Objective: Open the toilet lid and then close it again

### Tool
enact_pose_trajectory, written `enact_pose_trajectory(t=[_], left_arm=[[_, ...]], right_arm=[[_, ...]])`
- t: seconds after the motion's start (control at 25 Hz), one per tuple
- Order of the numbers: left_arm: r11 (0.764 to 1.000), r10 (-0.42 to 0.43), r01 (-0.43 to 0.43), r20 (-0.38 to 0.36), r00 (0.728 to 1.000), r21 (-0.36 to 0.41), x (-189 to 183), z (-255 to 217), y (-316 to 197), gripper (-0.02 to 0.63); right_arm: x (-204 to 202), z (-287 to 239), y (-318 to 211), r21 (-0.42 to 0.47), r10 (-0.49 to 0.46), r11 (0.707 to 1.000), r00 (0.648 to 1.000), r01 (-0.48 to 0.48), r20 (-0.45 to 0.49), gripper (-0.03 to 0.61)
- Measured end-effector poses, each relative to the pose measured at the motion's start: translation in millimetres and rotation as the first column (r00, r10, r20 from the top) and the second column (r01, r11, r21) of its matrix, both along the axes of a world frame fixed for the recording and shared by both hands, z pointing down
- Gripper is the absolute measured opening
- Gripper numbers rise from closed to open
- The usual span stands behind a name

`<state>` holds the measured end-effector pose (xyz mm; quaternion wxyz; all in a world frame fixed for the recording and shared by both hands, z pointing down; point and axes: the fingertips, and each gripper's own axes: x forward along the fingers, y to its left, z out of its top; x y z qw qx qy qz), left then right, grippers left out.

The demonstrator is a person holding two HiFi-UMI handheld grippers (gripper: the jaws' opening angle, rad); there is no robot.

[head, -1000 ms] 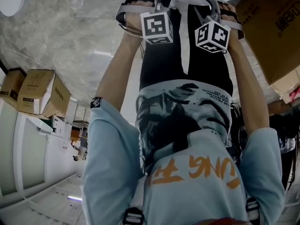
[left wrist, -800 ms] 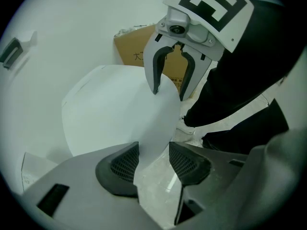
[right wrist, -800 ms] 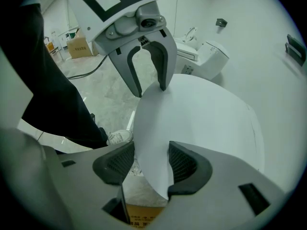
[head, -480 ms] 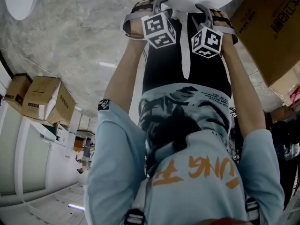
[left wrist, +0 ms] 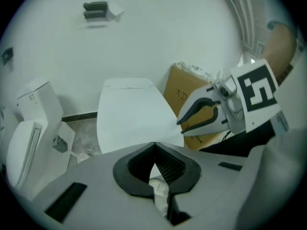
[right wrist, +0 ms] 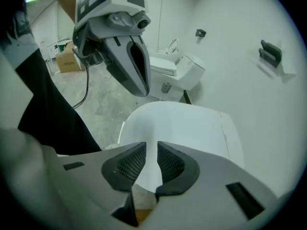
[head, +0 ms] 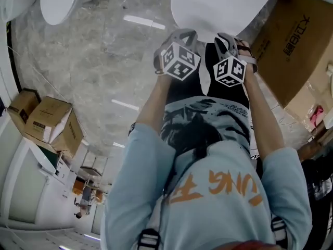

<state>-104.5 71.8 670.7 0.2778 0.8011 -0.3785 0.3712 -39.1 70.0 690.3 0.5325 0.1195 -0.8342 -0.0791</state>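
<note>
**Jaws at the rim**

Head view: the toilet lid [head: 223,7] is at 12 o'clock. The left gripper [head: 182,34] and right gripper [head: 225,38] are at its 6 o'clock rim.

Left gripper view: the jaws have just closed, tips together and apparently empty. The lid [left wrist: 132,114] is at 11 o'clock.

Right gripper view: the jaws have just closed and are clamped on the lid [right wrist: 187,123] rim.

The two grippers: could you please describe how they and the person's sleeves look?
The left gripper and right gripper are grey, with fingers lined by black ribbed pads. Each carries a white cube with black square markers. The sleeves are short and light blue.
</note>
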Motion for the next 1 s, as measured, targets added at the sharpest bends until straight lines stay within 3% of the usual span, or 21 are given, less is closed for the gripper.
enact_pose_trajectory(t=[0.08,0.2,0.4,0.6,0.76,0.88,1.0], left_arm=[[0.995,-0.098,0.099,-0.072,0.993,0.018,-2.7,-29.5,-4.9,0.026],[0.974,-0.213,0.221,-0.123,0.969,0.057,-12.0,-67.9,-10.3,0.026],[0.912,-0.366,0.393,-0.2,0.909,0.115,-30.0,-128.0,-28.5,0.026],[0.882,-0.329,0.391,-0.249,0.911,0.264,-24.0,-206.1,-67.1,0.026],[0.847,-0.276,0.372,-0.284,0.918,0.38,-22.2,-266.8,-104.5,0.026],[0.804,-0.245,0.365,-0.298,0.922,0.469,-27.2,-314.8,-135.1,0.026],[0.743,-0.231,0.376,-0.316,0.92,0.554,-35.4,-365.9,-169.0,0.026]], right_arm=[[-4.2,-23.5,-10.1,0.031,0.022,0.999,0.999,-0.023,0.029,0.067],[-9.8,-59.6,-25.1,0.061,0.115,0.991,0.988,-0.121,0.099,0.017],[-16.3,-119.9,-44.3,-0.019,0.301,0.952,0.923,-0.306,0.238,0.014],[-22.5,-182.9,-81.5,-0.144,0.465,0.883,0.795,-0.446,0.389,0.014],[-18.7,-232.8,-119.2,-0.218,0.557,0.821,0.659,-0.527,0.506,0.014],[-13.4,-274.5,-152.1,-0.259,0.598,0.777,0.544,-0.574,0.589,0.014],[-4.9,-324.9,-190.0,-0.254,0.592,0.745,0.436,-0.617,0.678,0.014]])
